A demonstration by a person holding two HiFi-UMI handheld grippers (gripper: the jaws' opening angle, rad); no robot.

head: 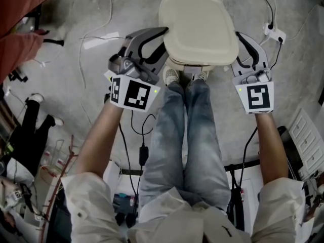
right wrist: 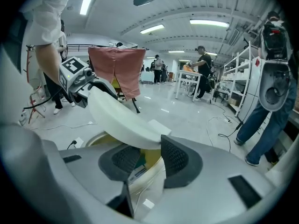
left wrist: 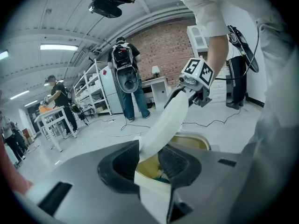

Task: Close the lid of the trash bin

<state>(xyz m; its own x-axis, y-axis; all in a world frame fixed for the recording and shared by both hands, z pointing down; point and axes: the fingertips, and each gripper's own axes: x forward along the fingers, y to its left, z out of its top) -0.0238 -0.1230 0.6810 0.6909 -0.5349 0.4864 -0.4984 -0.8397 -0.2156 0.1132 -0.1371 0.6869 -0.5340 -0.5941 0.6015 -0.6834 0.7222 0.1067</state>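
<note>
jeans (head: 187,135): person's legs, closest, straight below cam.
lid (head: 198,27): cream, just ahead of shoes (head: 172,75); tilted, part-raised.
bin (left wrist: 198,141): under lid, yellowish inside shows thru gap.
L gripper (left wrist: 149,161): jaws apart, not clamped; lid edge btwn them, slack on one side.
R gripper (right wrist: 147,158): jaws apart; opp. lid edge at the tips, pads not pressing.

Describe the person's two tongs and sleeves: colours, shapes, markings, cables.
Both the left tongs and right tongs have grey bodies with black ribbed pads. Each carries a white cube bearing black square markers, and trails a black cable. Sleeves are pale, rolled short.
</note>
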